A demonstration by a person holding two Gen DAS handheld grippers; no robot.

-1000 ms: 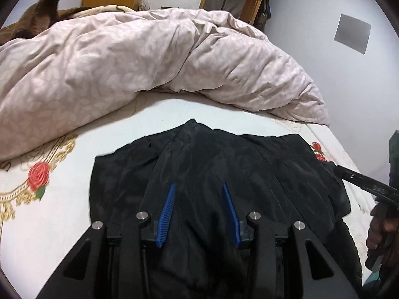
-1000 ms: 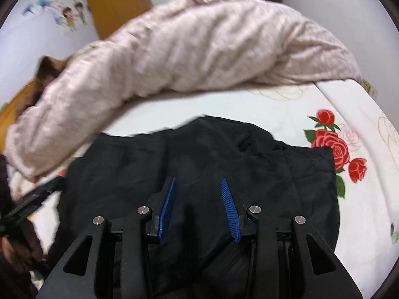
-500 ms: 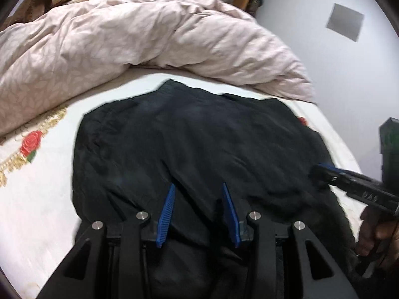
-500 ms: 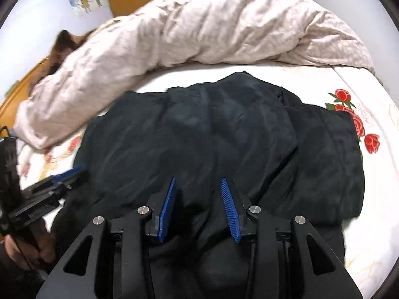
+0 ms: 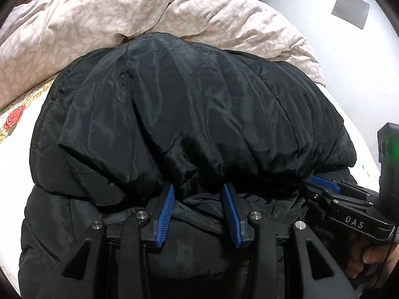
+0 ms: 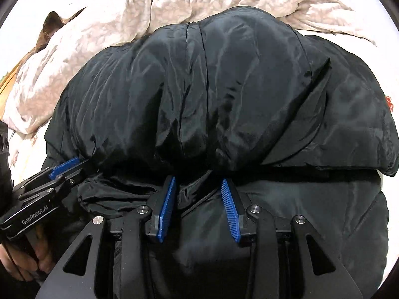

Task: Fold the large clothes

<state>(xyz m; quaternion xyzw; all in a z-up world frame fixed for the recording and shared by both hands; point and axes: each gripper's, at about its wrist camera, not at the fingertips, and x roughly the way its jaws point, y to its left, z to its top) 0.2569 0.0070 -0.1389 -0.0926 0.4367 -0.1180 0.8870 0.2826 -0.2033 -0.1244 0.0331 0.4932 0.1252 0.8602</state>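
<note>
My left gripper (image 5: pixel 198 190) and right gripper (image 6: pixel 198 185) both gape wide, blue pads tucked under the folded-over edge of the black jacket (image 5: pixel 194 104), gripping nothing; it lies on the rose-print sheet (image 5: pixel 15 122), duvet (image 5: pixel 99 17) beyond.

Bed (image 5: pixel 15 159) under jacket (image 5: pixel 194 114), duvet (image 5: pixel 104 17).

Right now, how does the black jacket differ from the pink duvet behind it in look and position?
The black jacket is dark, smooth and shiny; the pink duvet is pale with a leaf pattern. The jacket lies doubled over right at both grippers; the duvet is heaped farther back, away from both grippers. Both are bulky and padded and rest on the bed.
</note>
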